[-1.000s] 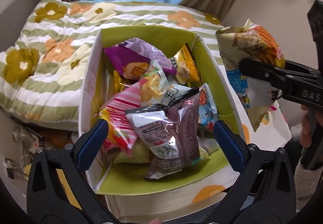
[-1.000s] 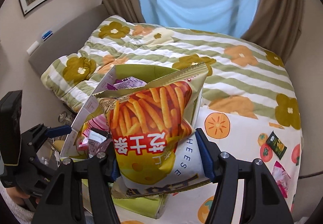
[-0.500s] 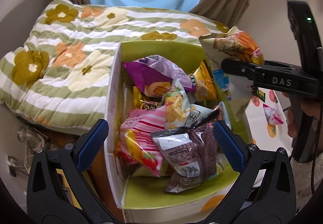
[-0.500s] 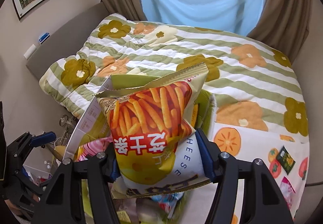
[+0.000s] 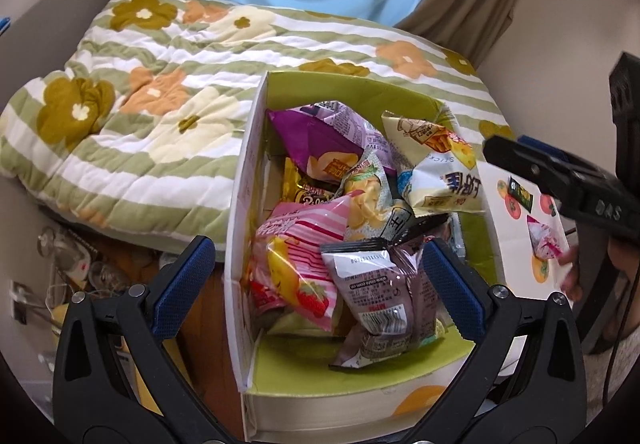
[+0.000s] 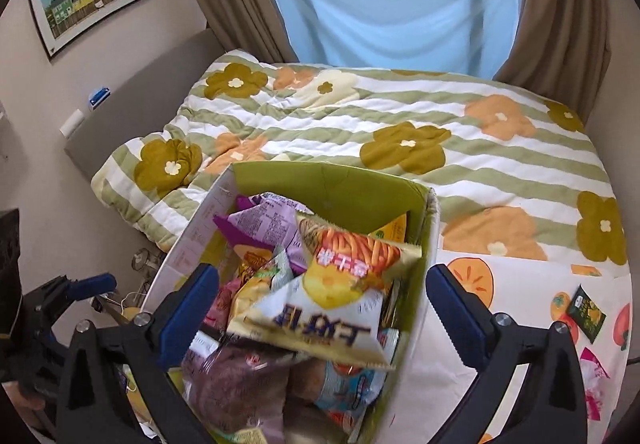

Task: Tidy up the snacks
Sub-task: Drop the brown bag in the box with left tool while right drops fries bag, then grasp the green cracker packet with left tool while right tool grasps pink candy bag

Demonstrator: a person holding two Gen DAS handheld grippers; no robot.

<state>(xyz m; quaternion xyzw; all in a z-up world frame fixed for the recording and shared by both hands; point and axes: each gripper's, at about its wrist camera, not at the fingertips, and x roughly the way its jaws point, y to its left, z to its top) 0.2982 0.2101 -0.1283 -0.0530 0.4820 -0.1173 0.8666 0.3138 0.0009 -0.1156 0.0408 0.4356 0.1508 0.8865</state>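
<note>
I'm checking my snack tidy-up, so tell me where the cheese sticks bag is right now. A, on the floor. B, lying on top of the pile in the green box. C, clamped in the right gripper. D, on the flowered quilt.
B: the cheese sticks bag lies on the pile in the green box, clear of the right gripper's opening jaws.

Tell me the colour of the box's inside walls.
Lime green; the box shows it best in the left wrist view.

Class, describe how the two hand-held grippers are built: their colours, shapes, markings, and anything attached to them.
Each hand-held gripper is a black plastic clamp with two triangular arms, silver rivets and ribbed blue pads. Seen from the left hand-held gripper, the right hand-held gripper bears white letters "DAS" on its arm, has a black upright handle, and a thin dark cable trails beside it.
</note>
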